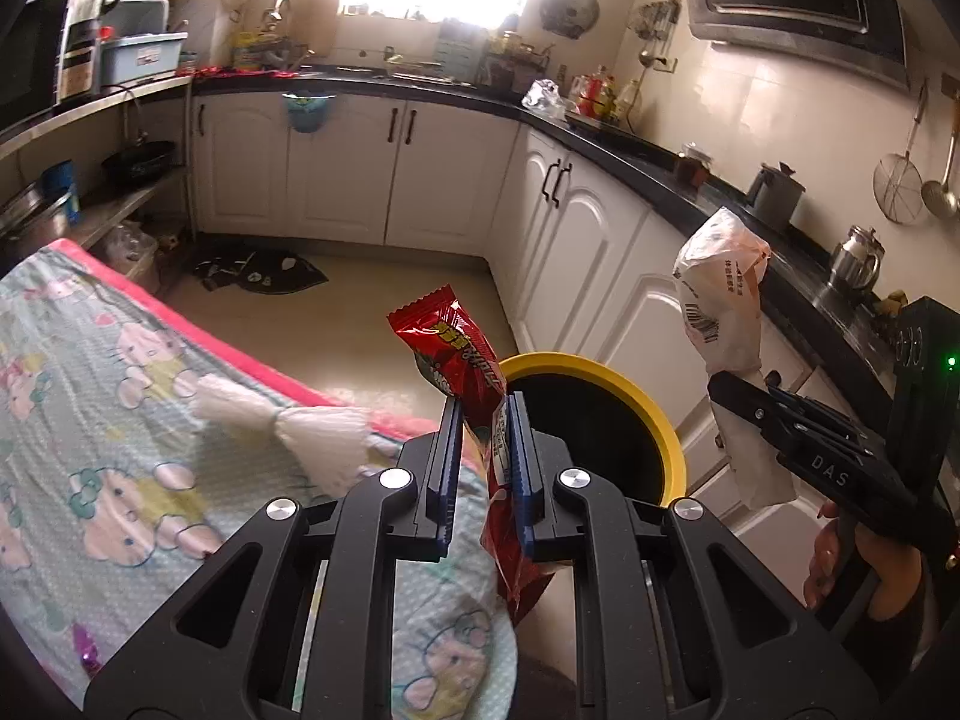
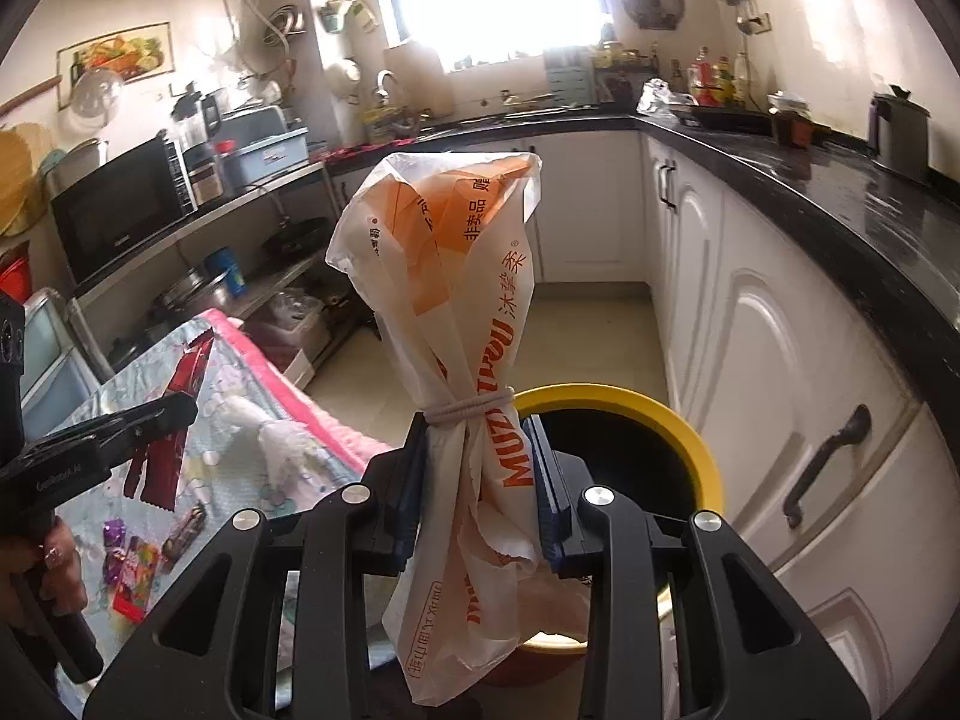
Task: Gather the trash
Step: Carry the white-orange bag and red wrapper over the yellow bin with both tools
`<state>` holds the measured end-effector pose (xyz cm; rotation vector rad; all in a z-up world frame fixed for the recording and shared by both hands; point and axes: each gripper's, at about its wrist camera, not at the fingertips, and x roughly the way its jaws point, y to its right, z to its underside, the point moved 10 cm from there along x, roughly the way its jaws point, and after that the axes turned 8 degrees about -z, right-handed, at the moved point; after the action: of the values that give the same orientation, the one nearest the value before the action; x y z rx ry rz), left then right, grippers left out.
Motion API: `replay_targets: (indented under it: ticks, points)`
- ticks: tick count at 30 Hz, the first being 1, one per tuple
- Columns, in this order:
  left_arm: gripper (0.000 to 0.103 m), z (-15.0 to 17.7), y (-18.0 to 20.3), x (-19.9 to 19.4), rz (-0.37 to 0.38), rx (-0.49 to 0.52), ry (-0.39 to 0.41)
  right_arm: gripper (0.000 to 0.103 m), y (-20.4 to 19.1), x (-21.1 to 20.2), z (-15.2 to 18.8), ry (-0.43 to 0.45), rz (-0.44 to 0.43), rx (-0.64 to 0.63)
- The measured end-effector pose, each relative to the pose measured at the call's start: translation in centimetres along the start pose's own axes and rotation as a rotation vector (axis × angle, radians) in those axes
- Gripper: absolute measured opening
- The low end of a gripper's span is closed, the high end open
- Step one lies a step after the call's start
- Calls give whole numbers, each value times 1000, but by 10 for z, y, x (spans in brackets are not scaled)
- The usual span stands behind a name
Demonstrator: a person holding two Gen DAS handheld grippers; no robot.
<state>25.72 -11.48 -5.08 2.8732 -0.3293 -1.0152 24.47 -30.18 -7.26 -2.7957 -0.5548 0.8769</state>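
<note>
Left wrist: jaws pinching red wrapper (image 1: 462,372)

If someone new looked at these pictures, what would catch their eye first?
The left gripper clamps a red wrapper and the right gripper a tied orange-and-white bag, both upright. Just beyond them stands a yellow-rimmed bin, beside the white cabinets.

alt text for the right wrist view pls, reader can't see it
The right gripper is shut on a white-and-orange plastic bag tied with a rubber band, above a yellow-rimmed bin in a kitchen. At left, the left gripper holds a red wrapper over a patterned cloth strewn with small wrappers.
</note>
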Motion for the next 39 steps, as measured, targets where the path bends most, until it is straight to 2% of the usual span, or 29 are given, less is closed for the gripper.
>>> replay_targets:
  ticks: [16, 31, 39]
  points:
    - [10, 8, 55, 62, 45, 65, -90, 30, 54, 20, 19, -43, 65, 104]
    - [11, 22, 76, 127, 87, 68, -199, 30, 92, 80, 60, -178, 94, 202]
    - [12, 33, 85, 151, 91, 78, -254, 31, 103, 96, 72, -208, 96, 251]
